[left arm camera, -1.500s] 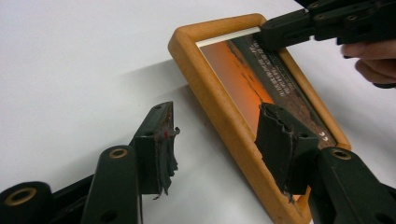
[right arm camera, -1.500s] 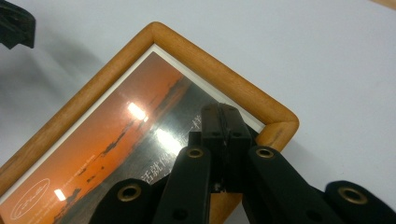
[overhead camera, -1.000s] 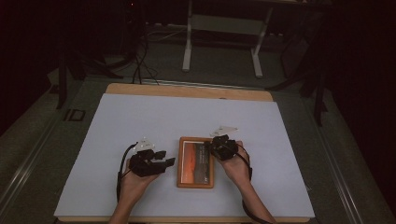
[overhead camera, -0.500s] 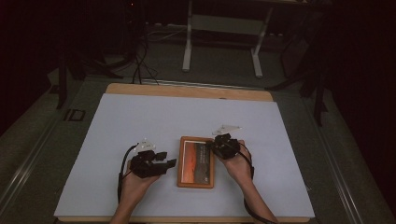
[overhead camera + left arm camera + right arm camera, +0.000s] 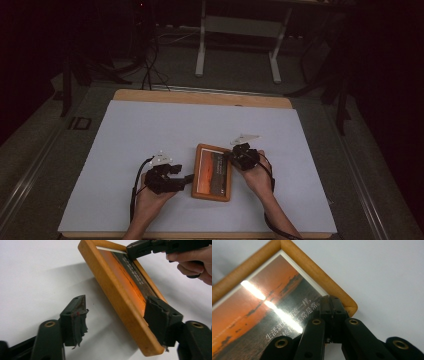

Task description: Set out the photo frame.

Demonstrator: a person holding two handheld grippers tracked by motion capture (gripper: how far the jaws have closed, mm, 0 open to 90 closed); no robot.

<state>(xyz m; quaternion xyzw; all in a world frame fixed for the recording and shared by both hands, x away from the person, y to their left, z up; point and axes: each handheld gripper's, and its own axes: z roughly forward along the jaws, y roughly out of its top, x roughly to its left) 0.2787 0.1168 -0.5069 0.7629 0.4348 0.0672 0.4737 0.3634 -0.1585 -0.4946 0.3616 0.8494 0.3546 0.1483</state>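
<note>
A wooden picture frame (image 5: 212, 172) with an orange sunset photo lies on the white table (image 5: 200, 125). My left gripper (image 5: 187, 178) is at its near left corner. In the left gripper view the frame's thick edge (image 5: 120, 290) stands between the jaws of my left gripper (image 5: 117, 320), which have just been opening. One pad (image 5: 160, 317) is over the frame's front and the other pad (image 5: 75, 320) is well clear of it. My right gripper (image 5: 229, 156) is shut, its tips (image 5: 331, 301) resting on the glass at the frame's far right corner (image 5: 317, 272).
The table's wooden far edge (image 5: 200, 97) borders a dark floor with cables and a white stand (image 5: 237, 45). White table surface lies all around the frame. The person's hands (image 5: 257, 177) come in from the near edge.
My left gripper's jaws have spread wider at the frame's corner. Both hands and the frame have stayed where they were.
</note>
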